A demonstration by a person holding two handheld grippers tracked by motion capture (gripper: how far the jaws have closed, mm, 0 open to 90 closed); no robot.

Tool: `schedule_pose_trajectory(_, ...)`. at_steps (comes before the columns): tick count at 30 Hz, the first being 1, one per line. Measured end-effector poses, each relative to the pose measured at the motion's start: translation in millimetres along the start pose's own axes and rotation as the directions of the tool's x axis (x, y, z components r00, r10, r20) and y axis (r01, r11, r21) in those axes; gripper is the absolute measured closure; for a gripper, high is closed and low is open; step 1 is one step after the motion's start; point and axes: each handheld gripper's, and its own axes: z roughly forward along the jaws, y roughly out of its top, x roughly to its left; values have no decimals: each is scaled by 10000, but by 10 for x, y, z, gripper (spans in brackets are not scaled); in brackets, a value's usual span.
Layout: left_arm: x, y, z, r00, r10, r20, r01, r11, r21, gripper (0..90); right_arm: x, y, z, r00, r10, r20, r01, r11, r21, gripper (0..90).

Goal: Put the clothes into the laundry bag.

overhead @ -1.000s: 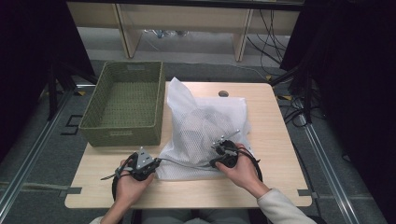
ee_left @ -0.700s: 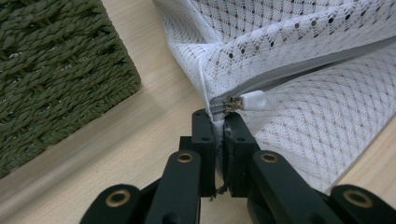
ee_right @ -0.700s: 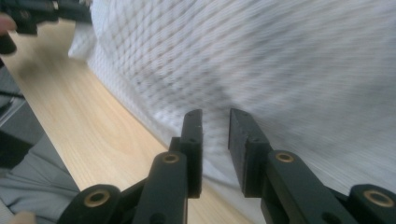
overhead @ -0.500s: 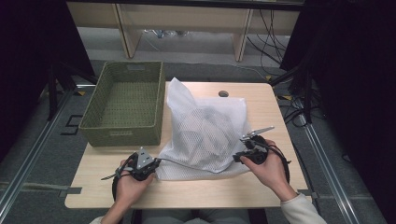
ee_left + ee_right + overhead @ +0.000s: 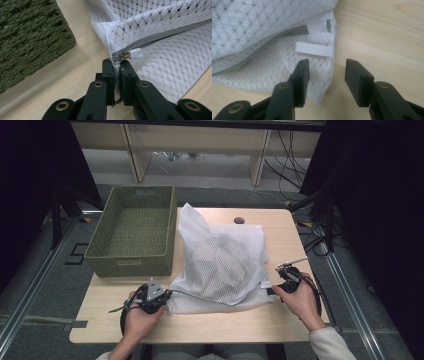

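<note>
Left gripper (image 5: pixel 117 75) pinches the mesh bag's (image 5: pixel 222 262) corner near the table's (image 5: pixel 280 325) front edge; right gripper (image 5: pixel 327 75), jaws just opened wide, straddles the bag's right corner beside bare tabletop.

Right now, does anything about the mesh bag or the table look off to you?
Nothing looks damaged or spilled. The mesh bag lies bulging on the table, one corner peaked up near the basket. The left gripper pinches the bag's corner beside the zipper pull; the right gripper has just opened, straddling the opposite corner.
</note>
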Motion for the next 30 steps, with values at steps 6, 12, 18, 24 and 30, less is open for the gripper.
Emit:
schedule_pose_trajectory(6,-20,-5,7,9997,-246,61,246,9996,128,843,19,-2,119,9996,-273,43,271,9990,354,593)
schedule_pose_trajectory(12,-3,2,2,9999,85,141,-88,9997,225,847,75,-7,129,9990,-370,-242,390,9955,862,882)
schedule_pose_trajectory(18,-8,2,5,9997,-45,223,41,9998,191,855,76,-44,-55,9987,-507,-27,508,9952,835,900)
schedule_pose_trajectory(24,-129,-9,28,9938,-761,814,743,9969,242,855,80,-248,-213,9976,-546,432,483,9894,1367,900)
schedule_pose_trajectory(30,-145,-46,-16,9825,-1284,1350,1292,9916,31,855,-122,-375,-244,9968,-223,764,143,9945,1037,900)
